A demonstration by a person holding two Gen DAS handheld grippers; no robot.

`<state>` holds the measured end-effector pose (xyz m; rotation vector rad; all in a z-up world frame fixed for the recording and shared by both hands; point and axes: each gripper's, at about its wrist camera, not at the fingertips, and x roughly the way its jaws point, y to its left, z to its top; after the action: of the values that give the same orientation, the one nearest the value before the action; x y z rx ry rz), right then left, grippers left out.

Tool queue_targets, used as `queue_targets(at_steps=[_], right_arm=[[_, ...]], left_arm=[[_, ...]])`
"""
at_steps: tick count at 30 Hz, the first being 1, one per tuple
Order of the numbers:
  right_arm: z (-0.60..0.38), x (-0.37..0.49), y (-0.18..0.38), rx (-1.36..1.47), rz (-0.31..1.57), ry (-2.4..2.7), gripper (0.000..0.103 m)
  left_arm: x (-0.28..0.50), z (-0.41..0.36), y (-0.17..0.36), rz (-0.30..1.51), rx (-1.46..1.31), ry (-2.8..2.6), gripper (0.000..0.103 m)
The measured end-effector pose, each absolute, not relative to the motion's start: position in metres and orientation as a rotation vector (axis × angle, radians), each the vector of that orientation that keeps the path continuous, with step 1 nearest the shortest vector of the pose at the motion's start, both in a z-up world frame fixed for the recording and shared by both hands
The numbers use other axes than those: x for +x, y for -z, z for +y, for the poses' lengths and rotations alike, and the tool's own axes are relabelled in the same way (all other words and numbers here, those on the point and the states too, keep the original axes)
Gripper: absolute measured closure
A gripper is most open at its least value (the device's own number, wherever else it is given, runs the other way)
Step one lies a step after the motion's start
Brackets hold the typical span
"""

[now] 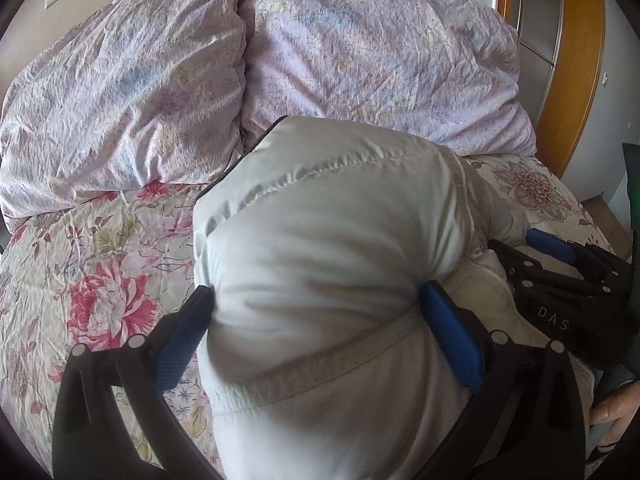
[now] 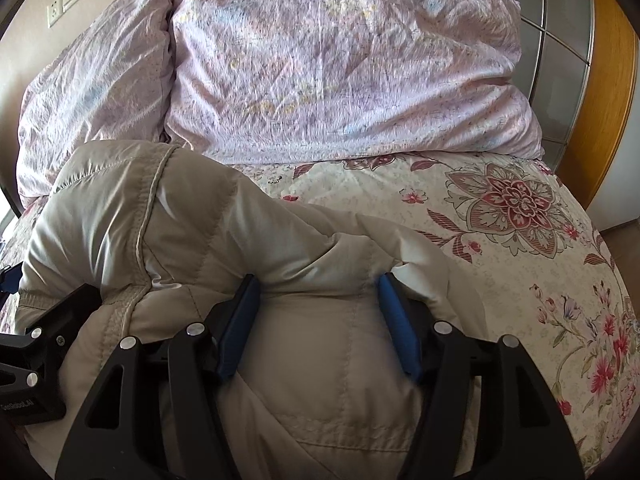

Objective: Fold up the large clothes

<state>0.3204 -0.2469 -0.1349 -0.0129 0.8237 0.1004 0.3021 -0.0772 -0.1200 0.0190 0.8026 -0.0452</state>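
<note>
left gripper (image 1: 316, 312) clamps puffy jacket (image 1: 332, 248) below pillows (image 1: 248, 60) | right gripper (image 2: 318, 312) jaws straddle it | risk: slick padding slips, fold springs open

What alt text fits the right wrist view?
The right gripper has a bulky pale padded jacket bunched between its blue pads, on a floral bedspread. Two pink pillows lie behind; the left gripper shows at left.

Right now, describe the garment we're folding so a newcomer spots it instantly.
Start at the bed with the floral bedspread and two lilac pillows at its head. In front of the pillows lies a bulky, pale beige quilted jacket. It is the only plain, puffy, stitched item; everything around it is patterned.
</note>
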Motion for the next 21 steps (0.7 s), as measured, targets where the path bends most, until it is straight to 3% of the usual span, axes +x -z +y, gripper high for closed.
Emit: queue_targets(at_steps=[21], right_arm=[[-0.2495, 0.3216, 0.1365, -0.01, 0.815, -0.102, 0.039]], left_arm=[[0.2956, -0.078, 0.1234, 0.756, 0.012, 0.021, 0.002]])
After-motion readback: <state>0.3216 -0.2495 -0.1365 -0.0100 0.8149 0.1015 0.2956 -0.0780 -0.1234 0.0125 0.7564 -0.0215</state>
